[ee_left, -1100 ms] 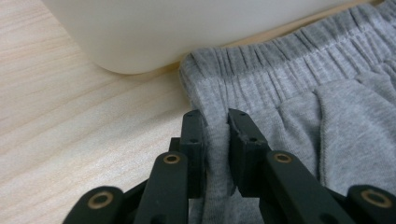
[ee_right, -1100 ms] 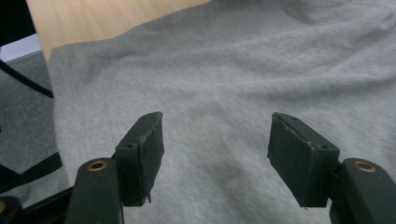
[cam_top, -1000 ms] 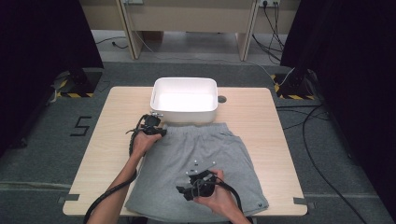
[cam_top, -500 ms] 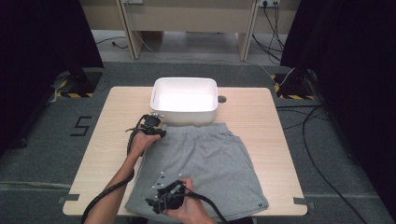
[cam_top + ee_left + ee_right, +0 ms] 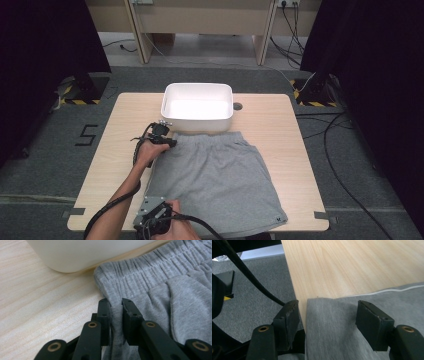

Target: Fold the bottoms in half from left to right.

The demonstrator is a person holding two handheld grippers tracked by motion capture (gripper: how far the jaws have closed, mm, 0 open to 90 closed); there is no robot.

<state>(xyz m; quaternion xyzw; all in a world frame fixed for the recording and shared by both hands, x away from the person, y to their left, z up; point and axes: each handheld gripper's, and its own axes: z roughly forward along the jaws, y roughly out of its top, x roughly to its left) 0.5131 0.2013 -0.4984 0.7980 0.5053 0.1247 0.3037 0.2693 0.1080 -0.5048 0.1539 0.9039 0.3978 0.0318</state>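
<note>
The shorts (image 5: 220, 185) are spread flat on the desk (image 5: 280, 130), waistband just beside the tub (image 5: 197, 107). The waistband corner is pinched by the left hand-held gripper (image 5: 115, 305), anchoring it. The right hand-held gripper (image 5: 327, 315) is spread around the hem corner, apparently for folding.

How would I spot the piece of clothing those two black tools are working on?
Find the wooden table with the white tub at its far edge. The grey shorts lie flat just in front of it, waistband toward the tub. They are the only soft fabric thing there.
</note>
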